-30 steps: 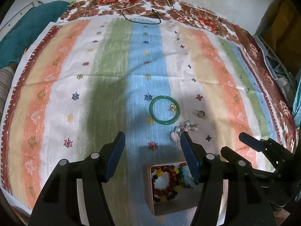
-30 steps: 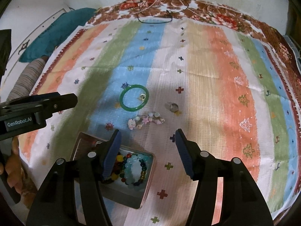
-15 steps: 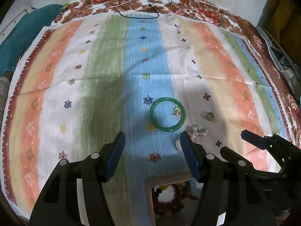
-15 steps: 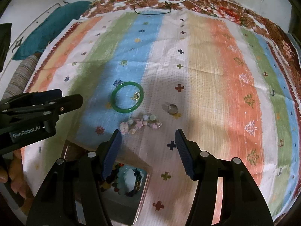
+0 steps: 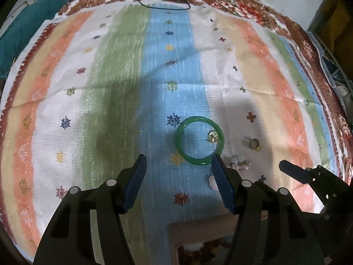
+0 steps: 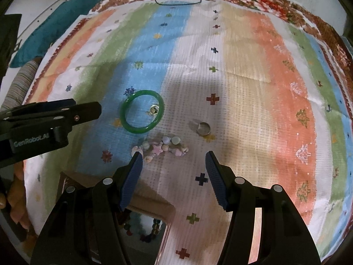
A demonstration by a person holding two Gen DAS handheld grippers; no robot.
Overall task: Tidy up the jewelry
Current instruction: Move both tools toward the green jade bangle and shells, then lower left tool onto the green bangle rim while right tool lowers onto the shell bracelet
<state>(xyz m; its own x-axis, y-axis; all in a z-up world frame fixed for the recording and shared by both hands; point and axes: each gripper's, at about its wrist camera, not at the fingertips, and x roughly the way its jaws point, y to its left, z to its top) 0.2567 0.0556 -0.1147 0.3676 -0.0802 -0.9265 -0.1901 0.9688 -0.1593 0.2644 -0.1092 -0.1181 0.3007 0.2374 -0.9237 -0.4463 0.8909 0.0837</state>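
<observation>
Green bangle [image 5: 199, 140] lay flat on the blue stripe of the striped cloth [image 5: 123, 84], well clear of my left claw [image 5: 178, 164], whose blue pads stood apart with nothing between them. A small gold earring-like piece [image 5: 213, 135] sat inside the bangle's hoop, close to its right rim; hard to say whether it touched. My right claw [image 6: 173, 162] was likewise spread and empty, poised over the pastel bead-and-shell bracelet [image 6: 161, 147], with its left pad just at the bracelet's near end. A metal ring [image 6: 203, 128] rested just beyond, apart from the bracelet. The open box [image 6: 154, 207] already holding beaded bracelets sat under both wrists, close to me. I judged the step to be reaching for loose pieces to move into that box. For the bangle, I thought it best to come down with one pad inside the hoop and one outside, on the near rim, away from the gold piece so it was not dragged along. The bangle looked hard and slick, so a square, firm pinch seemed wiser than a corner nip. For the bracelet, a grab across its middle seemed best, since it looked limp and would sag. Soft cloth could bunch under the pads, so I meant to stop just at the fabric.
</observation>
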